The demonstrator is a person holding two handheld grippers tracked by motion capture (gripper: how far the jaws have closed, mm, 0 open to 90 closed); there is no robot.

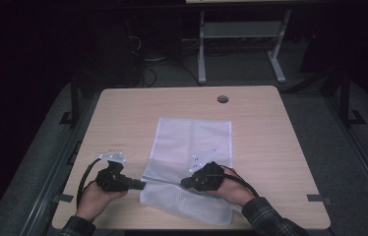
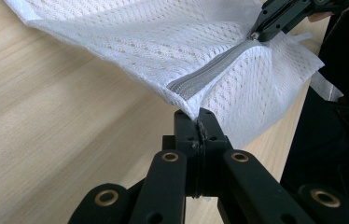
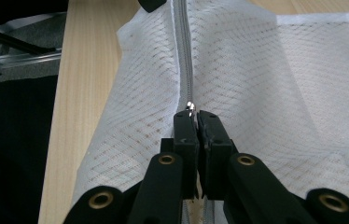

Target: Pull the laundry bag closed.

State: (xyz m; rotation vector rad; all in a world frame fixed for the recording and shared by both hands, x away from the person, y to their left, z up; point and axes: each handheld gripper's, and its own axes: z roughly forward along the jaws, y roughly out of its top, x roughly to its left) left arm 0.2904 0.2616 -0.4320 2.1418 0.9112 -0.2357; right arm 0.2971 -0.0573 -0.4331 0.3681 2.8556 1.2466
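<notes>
Bench (image 1: pixel 123 105): we work on a pale wooden top with a round hole (image 1: pixel 223 99) near its far edge.
Bag (image 1: pixel 192 142): a white mesh bag lies flat mid-bench, its long axis running from us toward the far edge; the near end is lifted and stretched between our claws.
Zip (image 2: pixel 205 74): the grey zip runs along the lifted near end, crosswise to the bag's long axis, taut from left claw to right.
Left claw (image 2: pixel 199 125): clenched on the bag's corner at the zip's end, holding it off the bench.
Right claw (image 3: pixel 196 122): clenched on the metal puller (image 3: pixel 190 106), partway along the zip.
Risk, slip: we judge the thin corner could pull out of the left claw if the right one tugs hard; the zip would go slack and stall.
Risk, snag: loose mesh beside the teeth could catch in the slider if we pull off the zip's line.
Risk, puller: it is small and could slip free.
</notes>
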